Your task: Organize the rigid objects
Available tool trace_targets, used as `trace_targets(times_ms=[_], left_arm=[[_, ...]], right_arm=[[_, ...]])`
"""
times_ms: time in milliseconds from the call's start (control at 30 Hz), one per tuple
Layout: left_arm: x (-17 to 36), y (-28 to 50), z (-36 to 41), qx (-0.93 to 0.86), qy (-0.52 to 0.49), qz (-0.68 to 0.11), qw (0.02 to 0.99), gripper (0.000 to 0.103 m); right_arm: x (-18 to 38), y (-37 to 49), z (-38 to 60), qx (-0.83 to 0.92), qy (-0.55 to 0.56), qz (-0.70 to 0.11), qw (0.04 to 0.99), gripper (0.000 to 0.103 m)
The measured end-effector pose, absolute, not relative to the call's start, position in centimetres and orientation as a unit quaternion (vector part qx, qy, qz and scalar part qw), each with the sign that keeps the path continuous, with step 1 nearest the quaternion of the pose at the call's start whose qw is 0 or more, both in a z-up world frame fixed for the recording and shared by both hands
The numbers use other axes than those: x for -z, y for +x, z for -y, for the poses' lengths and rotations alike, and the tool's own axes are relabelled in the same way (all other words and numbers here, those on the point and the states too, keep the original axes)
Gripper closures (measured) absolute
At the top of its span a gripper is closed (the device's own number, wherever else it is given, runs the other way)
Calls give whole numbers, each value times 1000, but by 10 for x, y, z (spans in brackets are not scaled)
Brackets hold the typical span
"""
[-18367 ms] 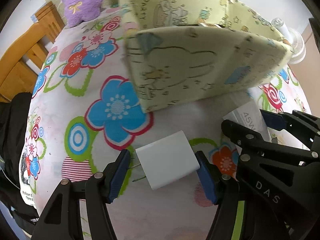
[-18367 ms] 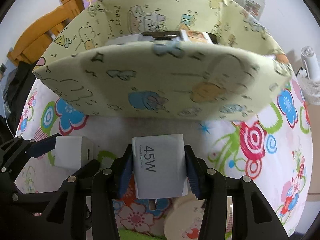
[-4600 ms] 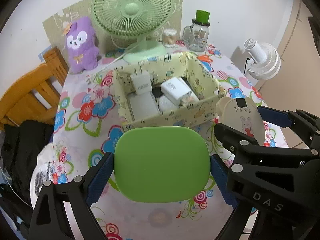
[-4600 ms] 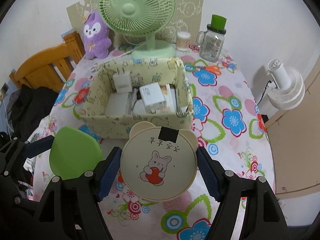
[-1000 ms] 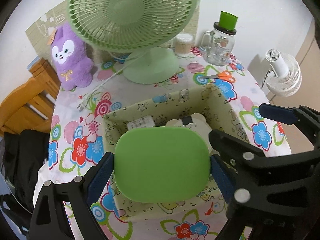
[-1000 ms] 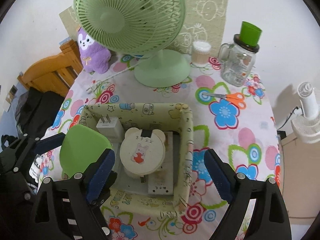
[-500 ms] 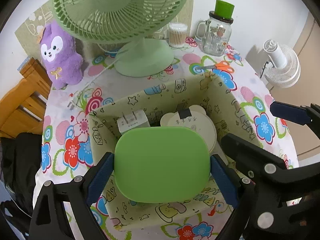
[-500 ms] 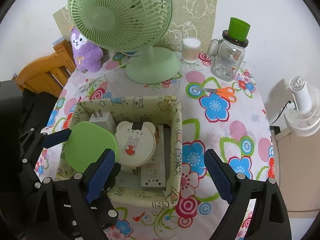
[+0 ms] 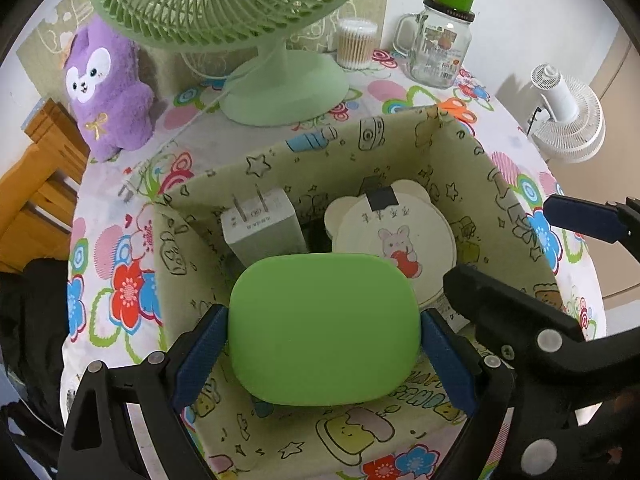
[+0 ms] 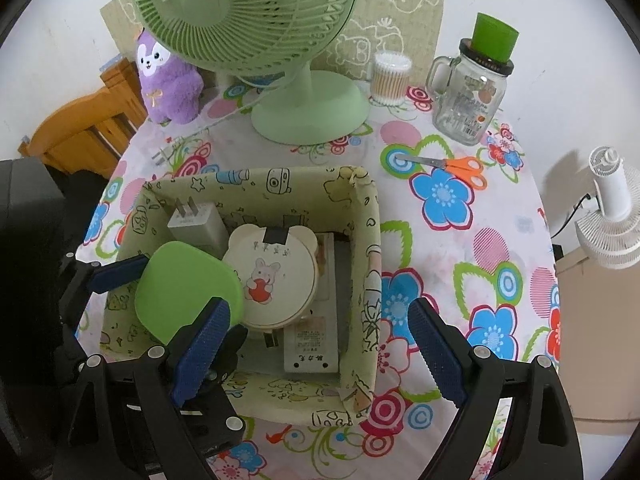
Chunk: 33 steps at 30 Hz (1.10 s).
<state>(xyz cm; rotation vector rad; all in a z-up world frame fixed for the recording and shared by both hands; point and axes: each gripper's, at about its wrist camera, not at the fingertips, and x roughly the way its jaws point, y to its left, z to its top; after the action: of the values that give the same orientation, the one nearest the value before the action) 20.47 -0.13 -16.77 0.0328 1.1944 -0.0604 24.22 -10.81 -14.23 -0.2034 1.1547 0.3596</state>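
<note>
The green case (image 9: 324, 330) sits pinched between the two blue pads of my left tool (image 9: 322, 354), flat face up and long axis running across from pad to pad. It hangs over the near left part of the patterned fabric box (image 9: 404, 148), above its opening; from the right wrist view it overlaps the box's left half and lies just beside the round cream bear-eared case (image 10: 270, 276), whose edge it seems to cover slightly. I cannot tell whether the two touch.

So the drop is straight down and a little forward. The free room looks to me like the near left corner of the box: the white charger (image 9: 260, 226) stands prongs-up toward the far left corner, the bear-eared case fills the middle, and a white adapter (image 10: 310, 342) lies along the right side under it. The left wall of the box is close to my left pad, so I judge a small shift inward wise before letting go.

My right tool (image 10: 320, 334) is spread wide and carries nothing; it hovers over the near right wall of the box, one finger inside the opening and the other out over the flowered tabletop (image 10: 500, 248). The left tool is plainly the one placed for this move.
</note>
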Motion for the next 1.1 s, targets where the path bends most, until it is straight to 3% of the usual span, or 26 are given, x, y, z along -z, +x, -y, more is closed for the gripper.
trace_targets(times_ms=[233, 400, 1100], left_arm=[[170, 203, 6, 36, 29, -563, 825, 7], [166, 202, 7, 47, 15, -564, 824, 0], [134, 185, -12, 3, 7, -551, 835, 0]], right_arm=[[149, 246, 108, -165, -98, -550, 813, 11], [152, 247, 107, -163, -93, -554, 811, 11], [133, 236, 105, -153, -90, -541, 822, 11]])
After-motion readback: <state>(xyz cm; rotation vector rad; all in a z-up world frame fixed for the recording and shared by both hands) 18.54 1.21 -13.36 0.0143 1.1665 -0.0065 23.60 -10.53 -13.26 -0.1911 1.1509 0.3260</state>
